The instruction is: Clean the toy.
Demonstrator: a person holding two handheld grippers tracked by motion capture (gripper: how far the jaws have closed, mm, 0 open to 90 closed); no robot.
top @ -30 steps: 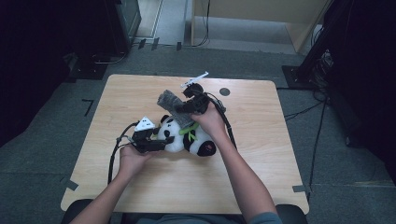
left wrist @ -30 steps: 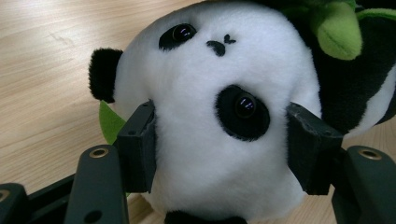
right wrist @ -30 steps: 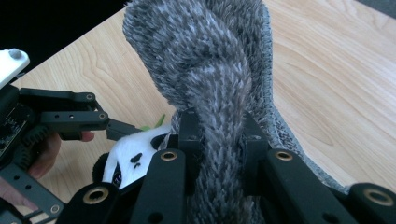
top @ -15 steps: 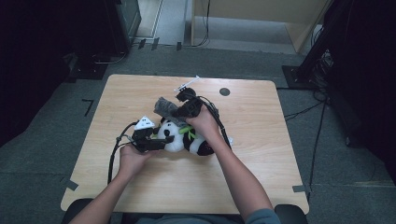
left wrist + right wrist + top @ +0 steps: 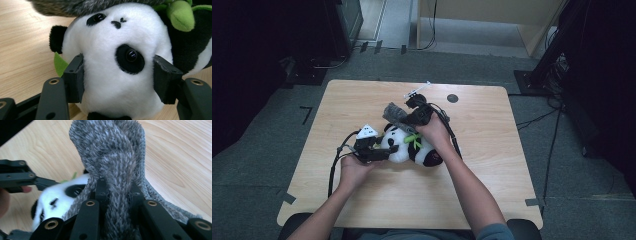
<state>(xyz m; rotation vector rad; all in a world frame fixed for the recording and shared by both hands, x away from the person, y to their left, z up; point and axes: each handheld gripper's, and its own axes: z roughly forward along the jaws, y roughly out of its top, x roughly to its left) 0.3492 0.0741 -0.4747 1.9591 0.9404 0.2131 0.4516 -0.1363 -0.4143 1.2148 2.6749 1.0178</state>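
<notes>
Progress looks abt halfway, I'd judge — panda plush (image 5: 409, 146) lies at frame centre on the table (image 5: 492, 165), its head clamped between the left gripper (image 5: 120, 75) pads, while the grey knit hat (image 5: 112, 157) isn't on it yet. Right gripper (image 5: 116, 192), reaching in from upper right w/ wrist bent down, pinches the hat's bunched fabric just above the head.

both forearms come in from the bottom of the high view and meet near the middle. the left claw (image 5: 384, 148) points toward the right, its jaws part-way apart and clamped on something soft. the right claw (image 5: 404, 116) points toward the left, its jaws nearly together, pinching fabric.
</notes>
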